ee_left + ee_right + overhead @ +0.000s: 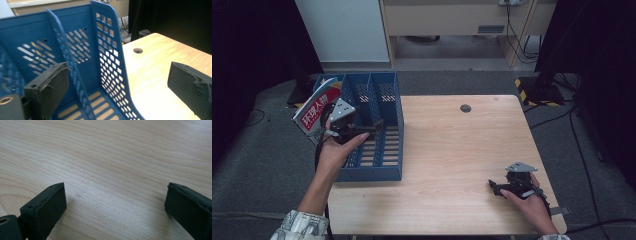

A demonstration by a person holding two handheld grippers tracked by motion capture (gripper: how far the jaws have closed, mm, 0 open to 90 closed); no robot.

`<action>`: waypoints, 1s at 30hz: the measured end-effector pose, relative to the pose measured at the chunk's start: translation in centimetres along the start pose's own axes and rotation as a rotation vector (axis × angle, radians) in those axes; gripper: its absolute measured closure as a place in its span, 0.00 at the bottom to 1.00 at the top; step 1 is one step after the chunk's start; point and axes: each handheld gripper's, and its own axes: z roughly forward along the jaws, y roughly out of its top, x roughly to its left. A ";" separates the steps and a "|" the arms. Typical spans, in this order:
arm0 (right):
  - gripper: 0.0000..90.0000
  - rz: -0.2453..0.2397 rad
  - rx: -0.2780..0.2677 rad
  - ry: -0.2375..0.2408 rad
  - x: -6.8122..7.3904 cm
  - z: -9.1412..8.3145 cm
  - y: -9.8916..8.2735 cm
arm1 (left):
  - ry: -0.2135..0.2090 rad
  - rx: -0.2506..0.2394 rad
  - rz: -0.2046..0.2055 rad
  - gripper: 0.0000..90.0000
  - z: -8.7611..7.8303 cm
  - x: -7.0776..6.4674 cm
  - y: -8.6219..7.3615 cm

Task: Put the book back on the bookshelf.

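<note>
A blue slotted file rack (372, 174) stands on the left end of the wooden table (452, 150). A magazine with a red and white cover (317, 112) leans to the left in the rack's leftmost slot. My left gripper (374, 130) hovers over the rack just right of the magazine, pointing right. In the left gripper view it (120, 75) stands open, its jaws either side of the rack's (75, 27) right wall with nothing gripped. My right gripper (496, 188) rests low near the table's front right corner. It (113, 195) is open over bare wood.
A round cable hole (465, 108) sits near the table's far edge. Grey carpet surrounds the table, with cables and a black-and-yellow striped base (532, 90) at the back right. A pale cabinet (447, 20) stands behind.
</note>
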 end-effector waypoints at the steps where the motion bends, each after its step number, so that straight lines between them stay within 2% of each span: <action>1: 0.05 0.000 0.000 0.000 0.0 0.0 0.0 | -0.006 0.001 0.003 0.03 0.2 -0.2 -0.1; 13: 0.05 -0.003 -0.002 -0.002 0.0 0.0 0.0 | -0.058 0.026 0.031 0.03 1.6 -2.5 -0.4; 30: 0.05 -0.003 -0.001 -0.002 0.0 0.0 0.0 | -0.126 0.067 0.061 0.04 4.9 -6.5 -0.2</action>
